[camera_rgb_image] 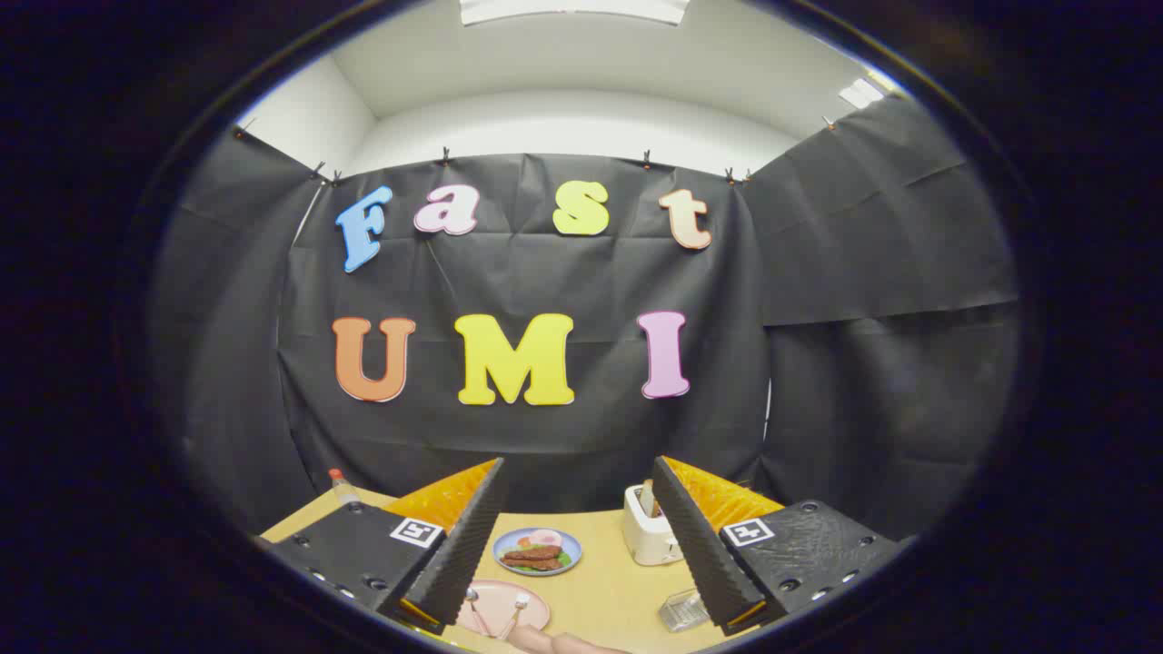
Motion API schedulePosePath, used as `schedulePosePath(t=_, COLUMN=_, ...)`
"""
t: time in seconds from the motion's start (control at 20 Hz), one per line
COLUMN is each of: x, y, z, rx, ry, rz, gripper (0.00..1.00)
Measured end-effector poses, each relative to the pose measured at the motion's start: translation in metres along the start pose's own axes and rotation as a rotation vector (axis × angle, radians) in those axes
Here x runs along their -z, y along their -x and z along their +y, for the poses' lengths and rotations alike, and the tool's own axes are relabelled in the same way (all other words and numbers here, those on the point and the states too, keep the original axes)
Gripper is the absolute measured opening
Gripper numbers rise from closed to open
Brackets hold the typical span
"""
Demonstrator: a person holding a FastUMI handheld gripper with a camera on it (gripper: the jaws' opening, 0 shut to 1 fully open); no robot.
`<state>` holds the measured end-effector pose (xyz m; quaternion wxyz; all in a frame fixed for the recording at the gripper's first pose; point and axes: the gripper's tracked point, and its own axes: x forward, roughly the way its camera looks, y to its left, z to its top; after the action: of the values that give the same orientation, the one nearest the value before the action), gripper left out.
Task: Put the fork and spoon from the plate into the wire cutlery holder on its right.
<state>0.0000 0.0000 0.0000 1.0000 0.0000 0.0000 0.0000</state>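
My gripper (577,472) is held high above the wooden table (600,581), fingers wide apart and nothing between them. Far below, just inside the left finger (463,536), lies a pink plate (522,613) with the fork (474,610) and spoon (518,607) resting on it, handles toward me. The wire cutlery holder (683,610) stands to the right of the plate, partly hidden behind the right finger (695,536).
A blue plate of food (538,550) sits farther back between the fingers. A white toaster (650,531) stands beside the right finger. A small bottle with a red cap (342,486) is at the table's far left. A person's hand (554,643) shows below the pink plate.
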Motion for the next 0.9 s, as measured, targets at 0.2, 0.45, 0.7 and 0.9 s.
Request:
schedulePosePath(t=0.2, x=0.004, y=0.009, z=0.016, rx=-0.041, ry=0.021, rz=0.026, gripper=0.96)
schedulePosePath(t=0.45, x=0.014, y=0.014, z=0.024, rx=-0.067, ry=0.03, rz=0.06, gripper=0.96)
schedulePosePath(t=0.7, x=0.038, y=0.006, z=0.033, rx=-0.082, ry=0.043, rz=0.104, gripper=0.96)
schedulePosePath(t=0.9, x=0.077, y=-0.001, z=0.044, rx=-0.097, ry=0.054, rz=0.182, gripper=0.96)
